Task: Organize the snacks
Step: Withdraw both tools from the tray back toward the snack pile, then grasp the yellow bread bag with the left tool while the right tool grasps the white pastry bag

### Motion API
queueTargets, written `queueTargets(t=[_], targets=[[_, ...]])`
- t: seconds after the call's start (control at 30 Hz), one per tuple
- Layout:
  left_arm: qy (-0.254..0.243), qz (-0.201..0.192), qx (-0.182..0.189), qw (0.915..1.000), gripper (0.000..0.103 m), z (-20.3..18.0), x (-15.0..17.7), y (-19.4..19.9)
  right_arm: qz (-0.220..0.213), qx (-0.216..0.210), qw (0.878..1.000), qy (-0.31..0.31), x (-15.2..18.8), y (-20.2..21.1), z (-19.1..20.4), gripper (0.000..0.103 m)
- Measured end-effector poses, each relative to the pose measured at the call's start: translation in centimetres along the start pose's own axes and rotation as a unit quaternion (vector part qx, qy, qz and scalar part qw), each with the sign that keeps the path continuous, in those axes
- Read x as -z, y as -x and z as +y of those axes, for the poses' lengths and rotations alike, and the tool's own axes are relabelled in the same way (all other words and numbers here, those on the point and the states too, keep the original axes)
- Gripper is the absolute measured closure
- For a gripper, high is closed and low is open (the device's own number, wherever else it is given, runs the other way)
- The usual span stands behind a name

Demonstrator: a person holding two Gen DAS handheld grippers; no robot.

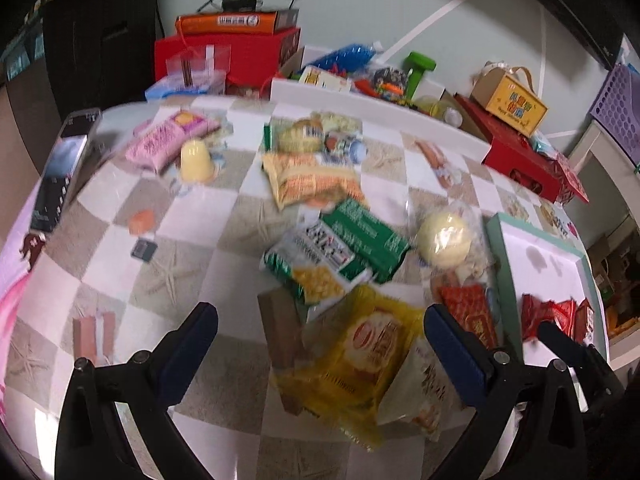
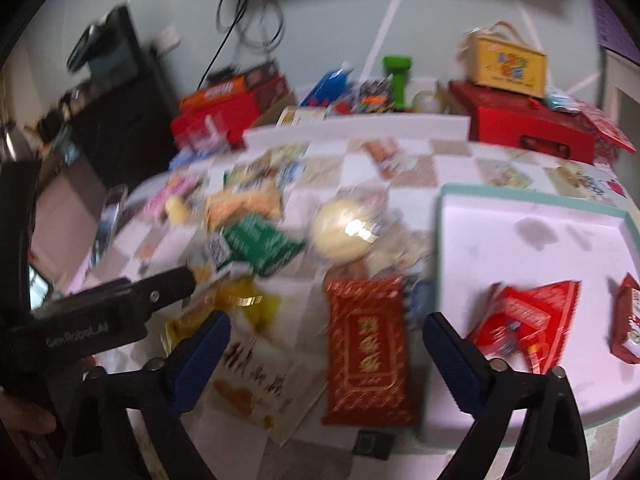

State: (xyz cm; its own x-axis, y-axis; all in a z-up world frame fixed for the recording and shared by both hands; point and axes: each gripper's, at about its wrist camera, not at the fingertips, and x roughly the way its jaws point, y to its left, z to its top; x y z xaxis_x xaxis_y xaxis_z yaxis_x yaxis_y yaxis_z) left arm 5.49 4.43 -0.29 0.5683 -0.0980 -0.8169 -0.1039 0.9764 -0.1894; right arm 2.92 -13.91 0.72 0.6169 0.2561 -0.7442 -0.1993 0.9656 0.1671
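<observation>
Two red snack packets (image 2: 528, 320) lie in the tray (image 2: 532, 196); both tools, left (image 1: 320, 332) and right (image 2: 326, 340), gape empty.

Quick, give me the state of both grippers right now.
Left gripper: open, holding nothing, above the yellow snack packet.
Right gripper: open, holding nothing, above the red packet.
</observation>
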Motion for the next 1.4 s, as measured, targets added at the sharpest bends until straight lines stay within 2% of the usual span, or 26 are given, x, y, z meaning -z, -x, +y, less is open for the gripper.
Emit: queueTargets(t=[0.17, 0.33, 0.4, 0.53, 0.6, 0.77, 0.9, 1.07, 1.27, 1.4], targets=[[0.016, 0.023, 0.012, 0.9995, 0.0, 0.8, 0.8, -0.8, 0.038, -0.007, 0.999, 0.028, 0.9, -1.4, 1.5, 0.018], [0.022, 0.03, 0.034, 0.9987, 0.003, 0.9, 0.8, -1.2, 0.06, -0.013, 0.996, 0.057, 1.6, -2.4, 2.6, 0.018], [0.019, 0.037, 0.043, 0.9982, 0.01, 0.7, 0.9, -1.5, 0.064, -0.021, 0.996, 0.066, 1.7, -2.5, 3.0, 0.018], [0.015, 0.049, 0.056, 0.9971, 0.016, 0.3, 1.0, -2.3, 0.073, -0.037, 0.994, 0.078, 2.0, -2.9, 3.7, 0.018], [0.012, 0.055, 0.068, 0.9961, 0.027, 0.0, 1.0, -2.6, 0.079, -0.038, 0.992, 0.088, 2.2, -3.1, 4.0, 0.018], [0.007, 0.06, 0.084, 0.9947, 0.041, -0.3, 1.1, -3.1, 0.085, -0.032, 0.991, 0.102, 2.4, -3.6, 4.5, 0.018], [0.007, 0.059, 0.082, 0.9949, 0.041, -0.2, 1.1, -3.0, 0.087, -0.032, 0.991, 0.095, 2.4, -3.9, 4.1, 0.018], [0.023, 0.052, 0.059, 0.9966, 0.041, 1.2, 0.9, -2.8, 0.085, -0.026, 0.992, 0.09, 2.4, -4.0, 3.8, 0.018], [0.043, 0.049, 0.041, 0.997, 0.04, 2.9, 0.7, -2.8, 0.101, -0.013, 0.988, 0.117, 2.9, -4.9, 4.5, 0.019], [0.025, 0.055, 0.029, 0.9978, 0.04, 2.2, 0.8, -3.0, 0.103, -0.009, 0.986, 0.13, 3.2, -5.0, 4.8, 0.018]])
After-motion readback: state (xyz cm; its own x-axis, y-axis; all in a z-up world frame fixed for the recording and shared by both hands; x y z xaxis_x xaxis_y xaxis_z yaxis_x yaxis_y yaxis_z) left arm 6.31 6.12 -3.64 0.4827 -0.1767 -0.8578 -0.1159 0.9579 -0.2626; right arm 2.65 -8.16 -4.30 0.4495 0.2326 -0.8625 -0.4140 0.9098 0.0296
